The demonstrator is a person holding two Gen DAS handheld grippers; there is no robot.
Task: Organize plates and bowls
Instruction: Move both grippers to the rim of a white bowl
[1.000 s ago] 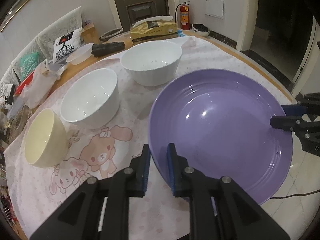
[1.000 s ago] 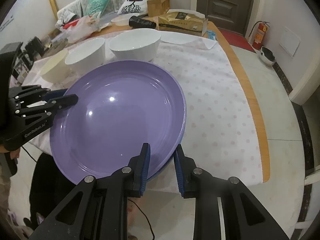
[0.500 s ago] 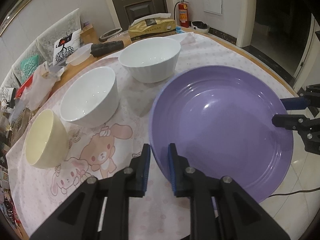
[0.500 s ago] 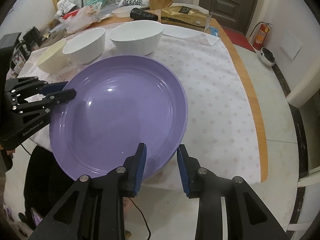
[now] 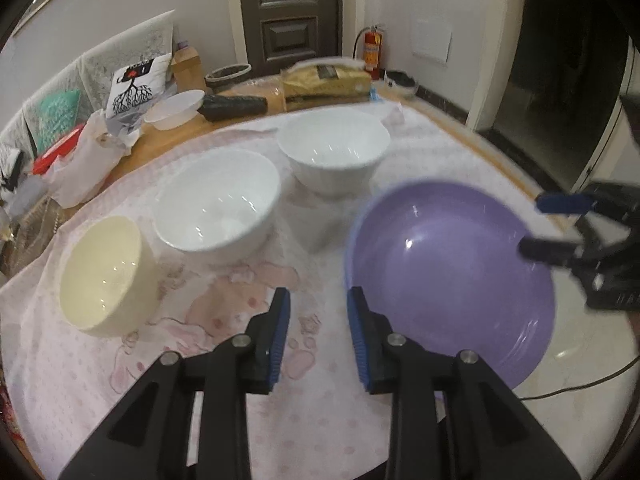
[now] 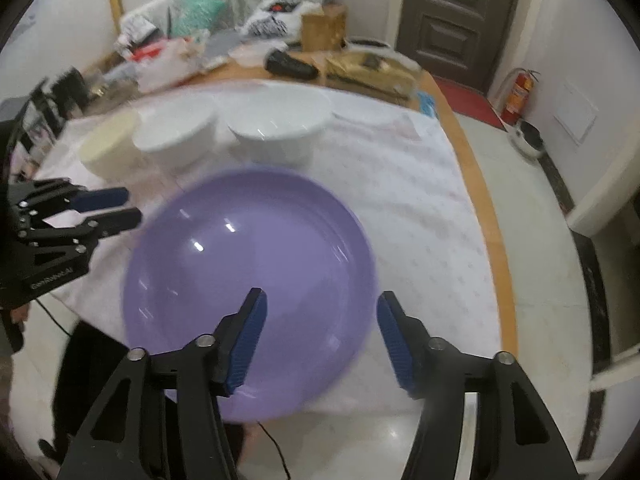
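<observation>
**Purple plate set down at the table's edge, bowls not yet gathered**

The purple plate is the largest piece and lies at the near edge of the table, on the pink-dotted cloth, with part of its rim seeming to hang past the edge over the floor. In the left wrist view it sits at about 3 o'clock. Neither claw grips it: the left gripper has its jaws spread wide, just beside the plate's rim, and the right gripper is spread wider still, its jaws standing over the plate's near side without closing on it. I judge the plate placed, though it may want pushing further in.

The bowls are what is left. The widest white bowl stands at 12 o'clock, a second white bowl at 11 o'clock, and the smaller cream bowl at 9 o'clock (tilted toward the camera, it seems). All three stand apart, in a row, unstacked, so nesting or grouping them looks undone.

Writing is scarce and blurred. The left gripper's body, seen from the right wrist camera, carries a pale printed line that cannot be read with confidence. The gold package at the far side bears a dark label, too smeared to read.
</observation>
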